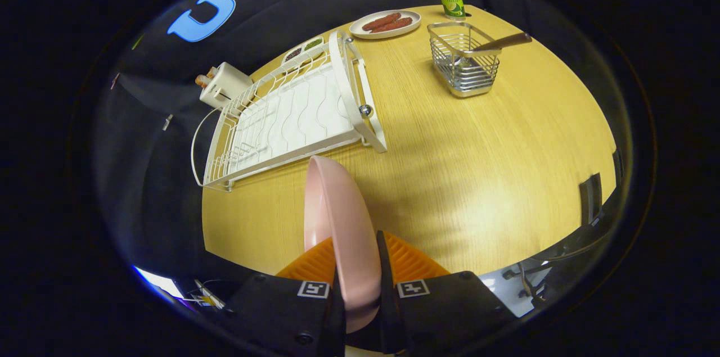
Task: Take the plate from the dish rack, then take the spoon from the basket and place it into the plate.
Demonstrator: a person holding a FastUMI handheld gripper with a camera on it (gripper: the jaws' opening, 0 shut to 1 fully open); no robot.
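So I've got the hand-held gripper (356,289) clamped on the pink plate (340,222), held on edge above the worktop (478,149), white dish rack (287,115) just beyond, and the spoon (500,42) sits in the wire basket (464,62).

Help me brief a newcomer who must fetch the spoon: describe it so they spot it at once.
On the wooden table, beyond the white dish rack and the gripper shut on the pink plate, stands a wire basket. The spoon leans inside it, its brown handle jutting over the rim.
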